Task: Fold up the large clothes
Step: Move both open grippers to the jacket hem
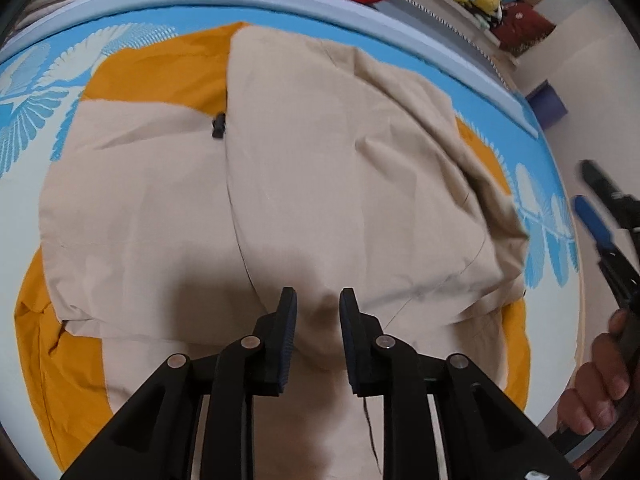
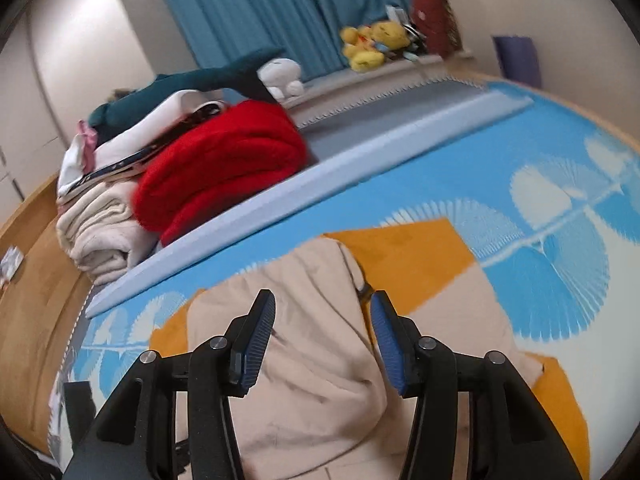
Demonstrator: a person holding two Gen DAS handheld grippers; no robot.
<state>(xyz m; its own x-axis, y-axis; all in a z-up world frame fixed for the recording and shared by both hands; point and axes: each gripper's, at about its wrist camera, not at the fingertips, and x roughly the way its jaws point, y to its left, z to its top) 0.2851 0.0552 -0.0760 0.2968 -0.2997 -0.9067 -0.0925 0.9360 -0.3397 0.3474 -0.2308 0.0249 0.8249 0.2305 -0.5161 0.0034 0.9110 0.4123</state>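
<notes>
Both the left hand-held gripper (image 1: 318,300) and right hand-held gripper (image 2: 322,306) hung with fingers apart, the beige-and-orange jacket (image 1: 320,152) spread at twelve o'clock.

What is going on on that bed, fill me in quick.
A person with a handheld gripper in each hand is folding a beige and orange jacket spread on a blue leaf-print mat. The left gripper hovers open above the beige fabric, holding nothing. The right gripper is also open and empty, off toward the jacket's right edge. The jacket looks partly folded, one side laid over the middle. A pile with a red blanket sits beyond the mat.
</notes>
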